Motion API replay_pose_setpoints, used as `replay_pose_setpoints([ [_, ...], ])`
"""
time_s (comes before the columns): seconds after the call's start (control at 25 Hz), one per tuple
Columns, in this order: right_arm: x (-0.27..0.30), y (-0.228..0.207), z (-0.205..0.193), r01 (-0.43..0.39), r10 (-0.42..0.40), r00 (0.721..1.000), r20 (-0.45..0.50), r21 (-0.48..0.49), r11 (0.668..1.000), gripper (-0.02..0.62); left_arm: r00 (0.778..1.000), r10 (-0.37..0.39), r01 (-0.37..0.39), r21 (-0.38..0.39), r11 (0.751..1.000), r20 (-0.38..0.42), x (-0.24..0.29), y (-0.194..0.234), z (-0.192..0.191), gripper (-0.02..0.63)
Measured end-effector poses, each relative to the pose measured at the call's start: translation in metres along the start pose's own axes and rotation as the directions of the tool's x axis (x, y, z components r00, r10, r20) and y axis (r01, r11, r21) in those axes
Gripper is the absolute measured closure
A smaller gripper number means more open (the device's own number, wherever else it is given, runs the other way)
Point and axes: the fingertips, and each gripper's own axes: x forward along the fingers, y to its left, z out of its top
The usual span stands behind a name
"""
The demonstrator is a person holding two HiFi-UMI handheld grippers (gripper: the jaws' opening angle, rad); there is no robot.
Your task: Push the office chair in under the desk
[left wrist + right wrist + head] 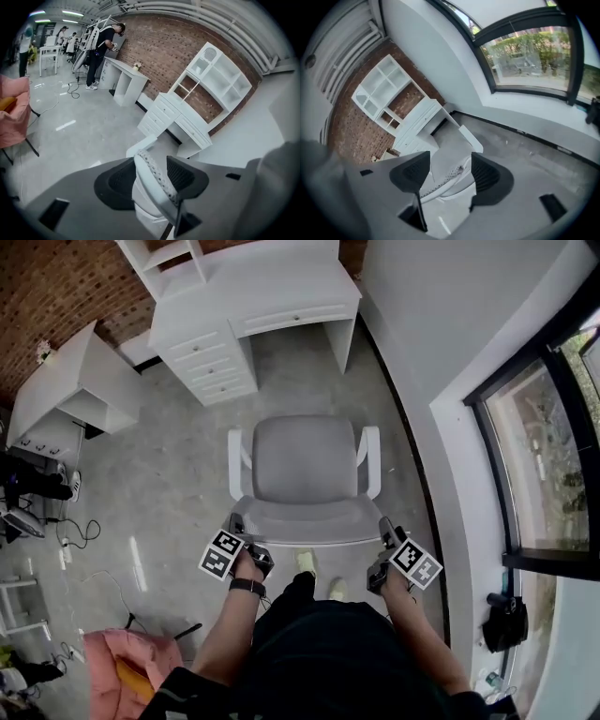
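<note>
Your office chair (305, 460) stands in the centre of the head view, grey seat facing the top of the frame. It is well apart from the white desk (281, 287) along the upper edge, with bare grey floor (300, 371) between the two. The desk's kneehole opens toward the chair, to the right of a stack of drawers (214, 364). You stand behind the chair at the bottom of the frame, with one gripper at each end of the backrest's top rim (305, 538). Your left gripper (238, 526) is at the rim's left corner. Its jaws are partly spread and the white perforated rim runs between them, closer to the pad on the picture's right, with a clear gap on the other side. Your right gripper (382, 529) is at the right corner. Its jaws are spread wide and the rim passes between them with space on both sides, so nothing is clamped. A dark-framed window (553, 446) fills the right edge, and pink fabric (112, 667) lies at the lower left.
</note>
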Motion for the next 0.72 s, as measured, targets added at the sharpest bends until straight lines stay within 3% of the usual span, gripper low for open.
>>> replay_pose_setpoints([
  [0.16,0.019,-0.016,-0.012,0.057,-0.05,0.998,-0.05,0.159,0.986,0.344,1.0,0.007,-0.007,0.003,1.0,-0.022,0.007,-0.004,-0.003,0.417],
  [0.28,0.034,-0.018,-0.018,0.086,-0.071,0.995,-0.071,0.227,0.97,0.344,0.999,-0.002,0.002,0.009,1.0,-0.042,0.012,-0.01,-0.004,0.417],
  [0.36,0.043,-0.014,-0.017,0.107,-0.09,0.992,-0.084,0.226,0.968,0.358,0.998,-0.017,0.018,0.02,1.0,-0.065,0.017,-0.014,-0.004,0.414],
  [0.4,0.048,-0.012,-0.016,0.121,-0.104,0.991,-0.089,0.22,0.968,0.411,0.997,-0.023,0.025,0.025,0.999,-0.077,0.019,-0.016,-0.004,0.408],
  [0.44,0.051,-0.011,-0.014,0.135,-0.118,0.989,-0.089,0.215,0.967,0.426,0.996,-0.026,0.028,0.026,0.999,-0.087,0.022,-0.017,-0.004,0.404],
  [0.72,0.076,0.0,0.004,0.132,-0.119,0.99,-0.072,0.211,0.969,0.434,0.992,-0.044,0.047,0.025,0.999,-0.115,0.043,-0.033,0.006,0.393],
])
